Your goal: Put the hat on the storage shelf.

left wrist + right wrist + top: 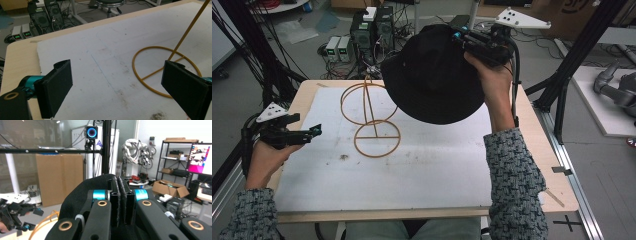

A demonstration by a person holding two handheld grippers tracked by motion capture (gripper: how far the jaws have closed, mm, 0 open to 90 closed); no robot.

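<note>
R tongs (460,36) gripping black hat (432,75), L tongs (314,131) open

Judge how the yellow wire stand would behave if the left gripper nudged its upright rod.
The wire stand looks thin and light, so it would probably slide on the white mat. Its tall rod and top ring over a flat base ring suggest it may tip if pushed high.

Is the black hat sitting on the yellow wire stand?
No, the black hat hangs in the air, pinched in the right claw, above and beside the yellow wire stand, not resting on it.
</note>
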